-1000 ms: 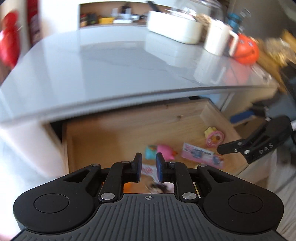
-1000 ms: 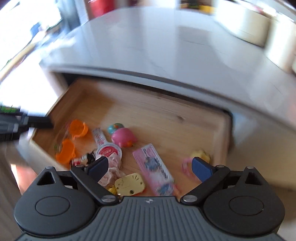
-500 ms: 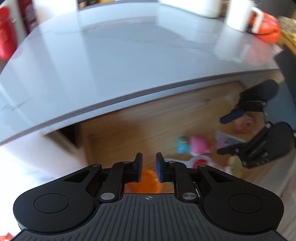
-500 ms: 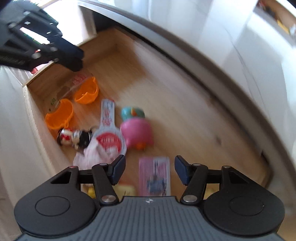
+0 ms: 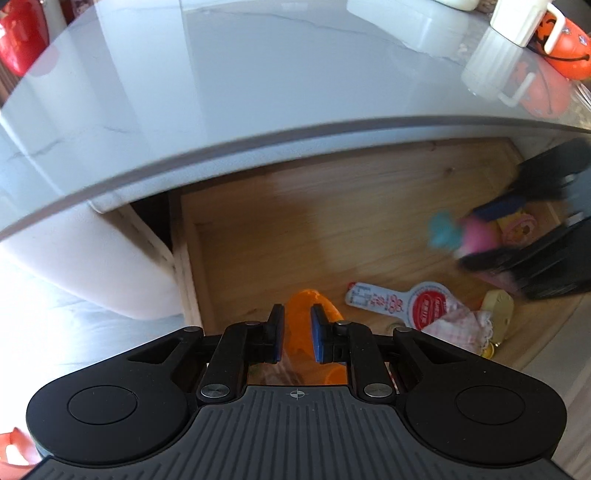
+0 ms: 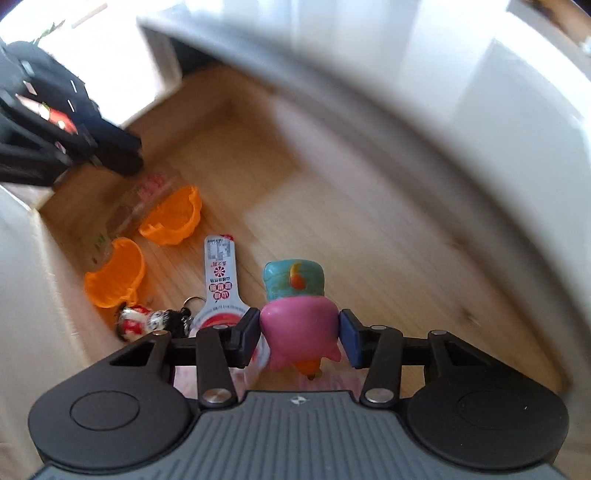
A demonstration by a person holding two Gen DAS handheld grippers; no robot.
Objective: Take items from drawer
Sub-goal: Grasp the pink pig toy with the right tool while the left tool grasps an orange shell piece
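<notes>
The open wooden drawer (image 5: 295,229) (image 6: 369,240) holds small toys. A pink toy figure (image 6: 299,332) (image 5: 476,240) with a teal hat stands between the blue pads of my right gripper (image 6: 300,325) (image 5: 476,236). Its jaws are closing, and both pads touch the toy's sides. My left gripper (image 5: 297,314) (image 6: 122,162) hangs over the drawer's left end above an orange shell half (image 5: 299,306) (image 6: 173,218). Its jaws stand a narrow gap apart with nothing gripped.
A second orange shell (image 6: 114,273), a white paddle-shaped packet (image 6: 219,273) (image 5: 399,301), a small red-and-black keychain figure (image 6: 147,321), a yellow piece (image 5: 498,306) and pink checked cloth (image 5: 458,325) lie in the drawer. The grey countertop (image 5: 258,92) overhangs it, bearing a white mug (image 5: 517,18).
The right gripper dropped into the drawer and narrowed from wide apart onto the pink toy. The left gripper tilted down over the orange shell, its gap unchanged.
</notes>
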